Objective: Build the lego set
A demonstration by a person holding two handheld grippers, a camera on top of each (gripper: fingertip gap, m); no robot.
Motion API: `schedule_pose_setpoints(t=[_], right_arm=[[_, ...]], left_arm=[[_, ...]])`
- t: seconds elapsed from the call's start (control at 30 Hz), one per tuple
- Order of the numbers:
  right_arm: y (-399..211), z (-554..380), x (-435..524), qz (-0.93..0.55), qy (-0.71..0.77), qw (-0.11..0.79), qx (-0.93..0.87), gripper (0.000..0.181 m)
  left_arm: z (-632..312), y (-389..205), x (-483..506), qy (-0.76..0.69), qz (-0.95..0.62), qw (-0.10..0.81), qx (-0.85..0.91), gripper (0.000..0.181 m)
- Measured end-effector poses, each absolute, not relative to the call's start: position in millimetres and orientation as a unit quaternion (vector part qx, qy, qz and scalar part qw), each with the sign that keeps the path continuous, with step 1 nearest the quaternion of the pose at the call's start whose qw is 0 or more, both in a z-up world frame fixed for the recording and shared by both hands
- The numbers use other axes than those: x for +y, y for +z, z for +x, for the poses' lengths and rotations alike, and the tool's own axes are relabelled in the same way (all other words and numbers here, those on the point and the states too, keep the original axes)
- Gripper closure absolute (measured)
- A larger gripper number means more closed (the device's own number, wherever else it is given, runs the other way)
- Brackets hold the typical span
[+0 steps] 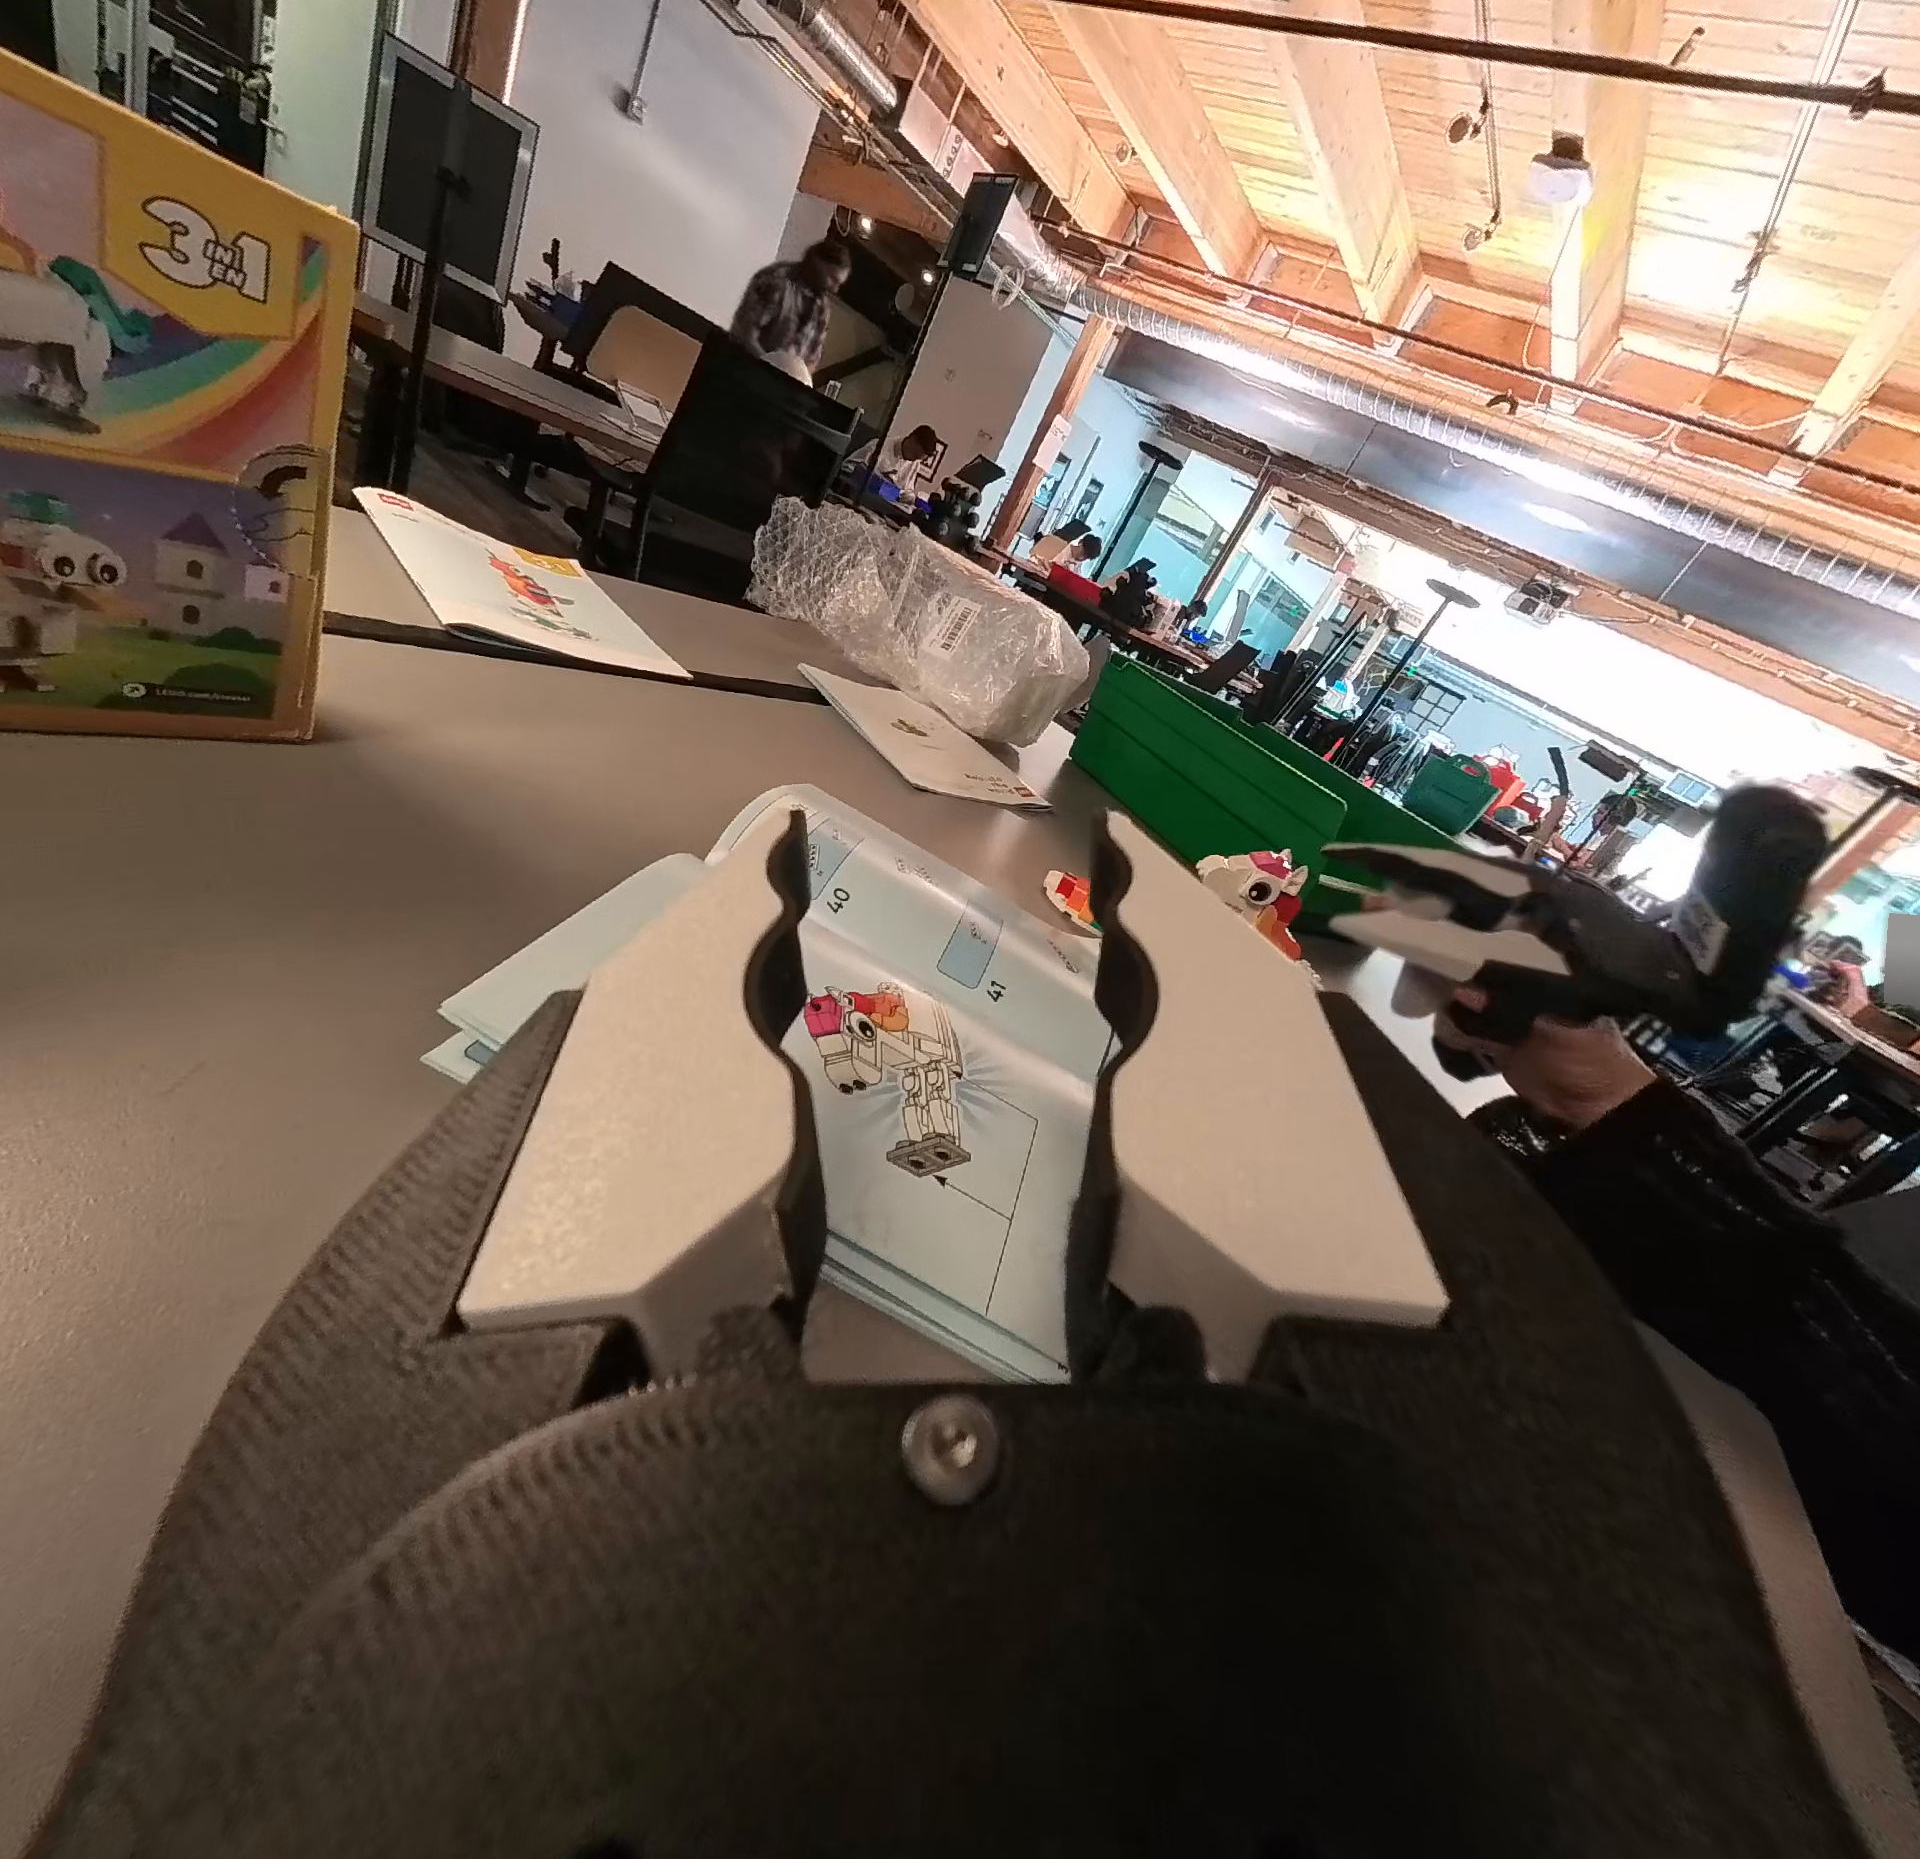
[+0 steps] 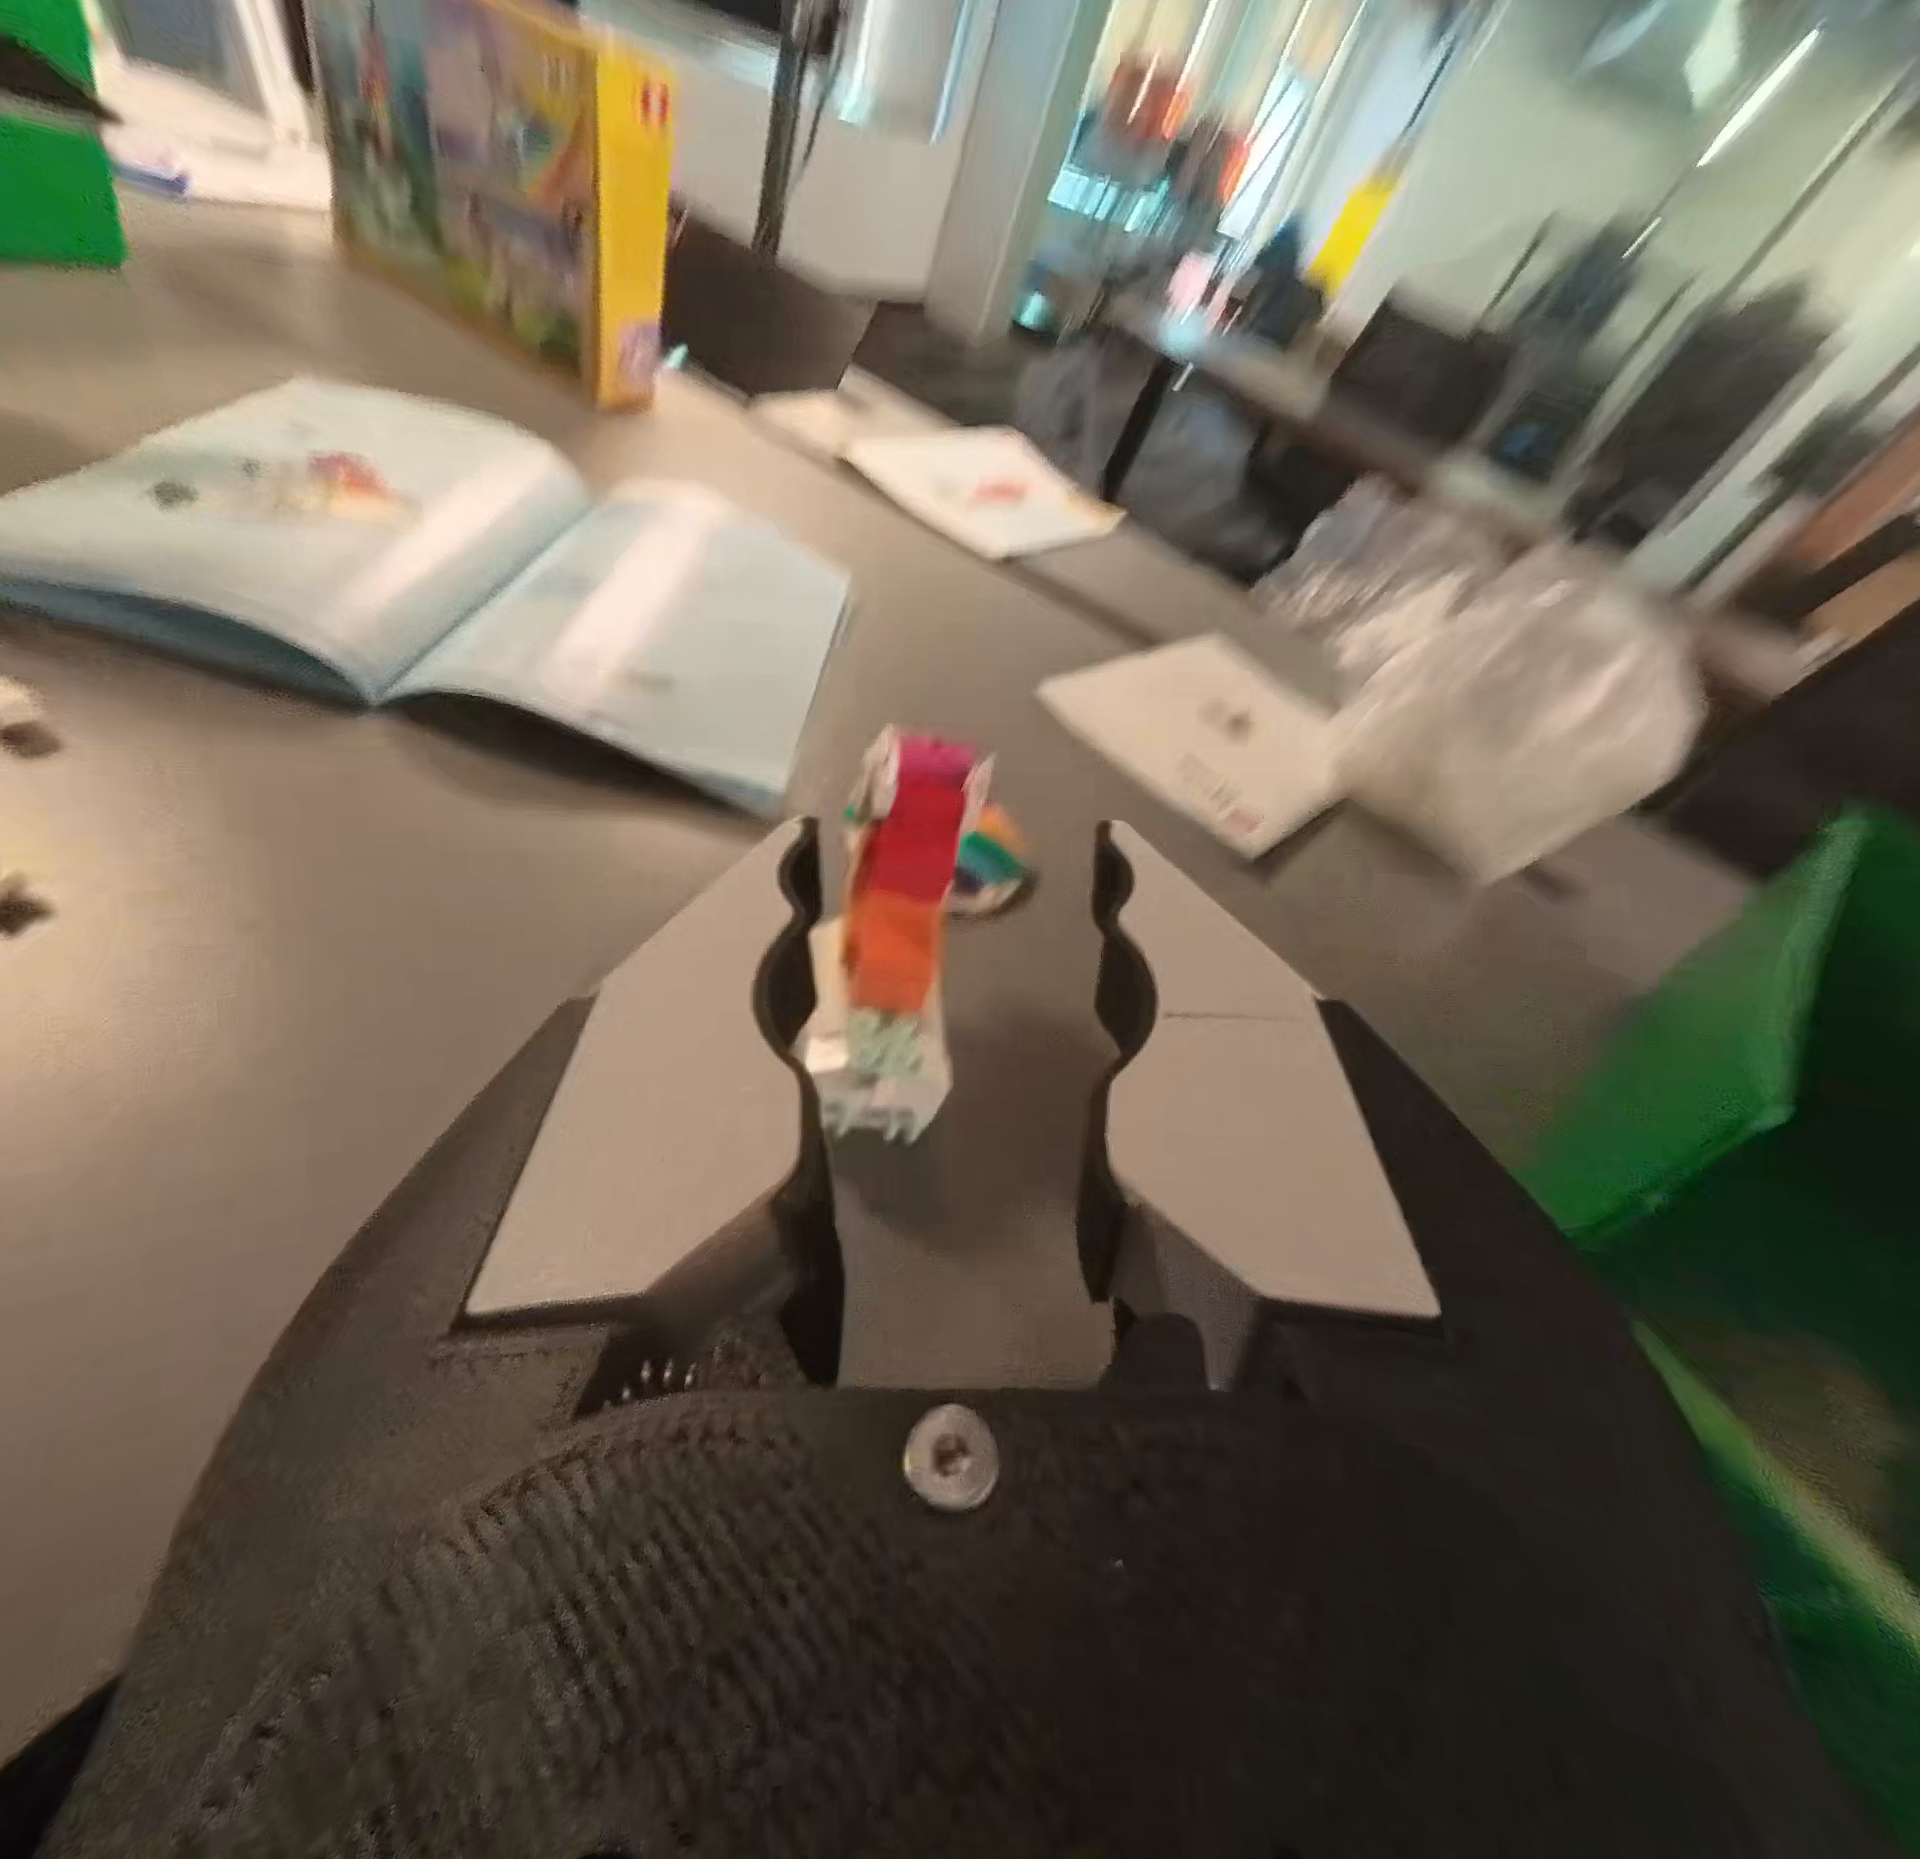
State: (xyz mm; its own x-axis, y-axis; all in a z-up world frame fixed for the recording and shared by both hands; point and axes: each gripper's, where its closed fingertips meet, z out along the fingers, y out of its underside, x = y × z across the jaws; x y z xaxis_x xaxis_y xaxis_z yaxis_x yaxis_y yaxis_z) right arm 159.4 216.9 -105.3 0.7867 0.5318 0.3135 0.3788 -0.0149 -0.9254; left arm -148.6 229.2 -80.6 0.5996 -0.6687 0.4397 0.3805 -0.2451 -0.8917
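Left wrist view: the green bin [image 1: 1226,770] stands at the table's far edge, contents hidden. The left gripper [image 1: 945,864] hangs spread and empty over the open instruction booklet [image 1: 935,1082]. The lego figure [image 1: 1252,890], white with pink and orange, stands beyond, near the right gripper [image 1: 1340,884], also spread.

Right wrist view (blurred): the figure [image 2: 899,936] stands between the parted fingers, bare grey table [image 2: 260,978] around.

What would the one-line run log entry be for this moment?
left gripper: open, over open instruction booklet | right gripper: open, lego figure between fingers, ungripped
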Motion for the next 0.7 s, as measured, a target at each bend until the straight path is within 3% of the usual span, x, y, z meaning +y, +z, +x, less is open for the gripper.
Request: schedule_pose_setpoints(t=[0.17, 0.7], right_arm=[[-161.7, 153.4, 222.3, -0.792, 0.056, 0.496, -0.351, 0.116], [-178.6, 151.0, 224.6, -0.817, 0.060, 0.446, -0.362, 0.144]], left_arm=[[-148.1, -79.1, 227.9, -0.432, -0.657, 0.607, 0.113, 0.128], [-153.8, -71.9, 227.2, -0.416, -0.648, 0.628, 0.114, 0.127]])
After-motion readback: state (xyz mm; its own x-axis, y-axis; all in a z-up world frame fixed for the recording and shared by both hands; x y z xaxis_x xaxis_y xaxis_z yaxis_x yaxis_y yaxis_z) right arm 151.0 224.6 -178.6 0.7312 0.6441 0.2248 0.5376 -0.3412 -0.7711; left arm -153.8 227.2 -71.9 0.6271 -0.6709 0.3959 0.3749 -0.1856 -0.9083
